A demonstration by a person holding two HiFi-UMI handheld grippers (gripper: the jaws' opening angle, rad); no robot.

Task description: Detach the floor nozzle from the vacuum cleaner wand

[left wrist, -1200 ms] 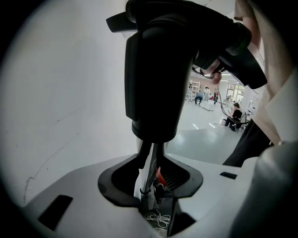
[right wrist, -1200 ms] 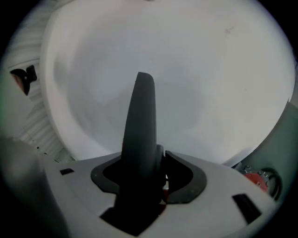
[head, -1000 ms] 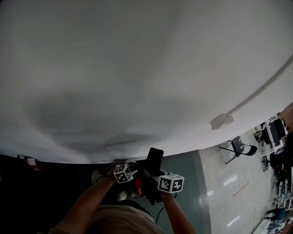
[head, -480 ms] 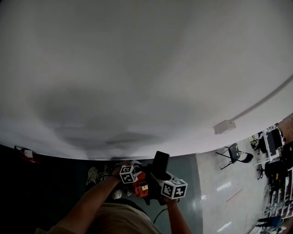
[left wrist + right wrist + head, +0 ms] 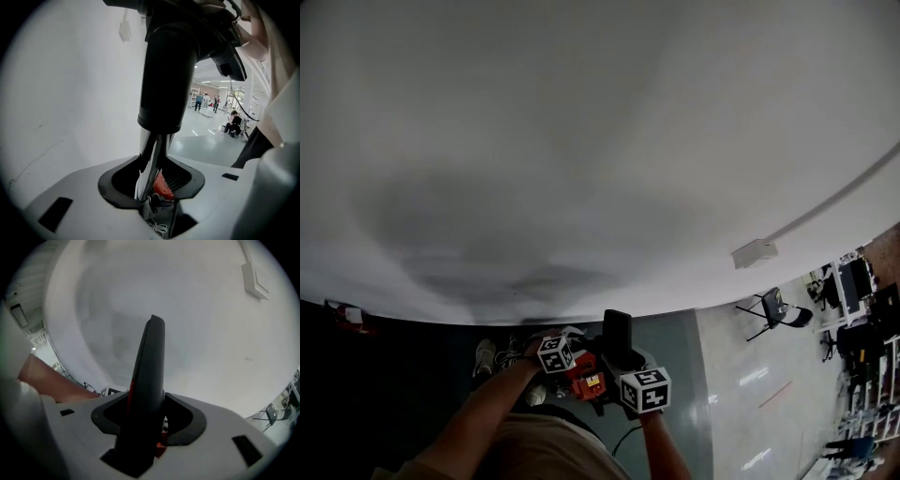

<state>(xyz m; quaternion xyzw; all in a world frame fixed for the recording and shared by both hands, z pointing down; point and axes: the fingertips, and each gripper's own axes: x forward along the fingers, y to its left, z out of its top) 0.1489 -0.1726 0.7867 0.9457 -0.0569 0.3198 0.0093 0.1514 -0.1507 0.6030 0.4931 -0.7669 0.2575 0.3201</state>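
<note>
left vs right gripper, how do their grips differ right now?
The left gripper grips a thin shiny tube; the right gripper grips a broad black part. The left gripper's jaws stand narrow, the right gripper's wide. Both are clamped, neither empty.

- The wand [image 5: 149, 159]: bright polished metal, mirror-smooth.
- The black sleeve [image 5: 166, 79] above it: plastic with a soft sheen.
- The dark nozzle piece [image 5: 149, 380]: matt plastic with red trim.
- The floor [image 5: 759, 375]: glossy, catching the lights.
- The wall [image 5: 581, 141]: smooth, matt white.
</note>
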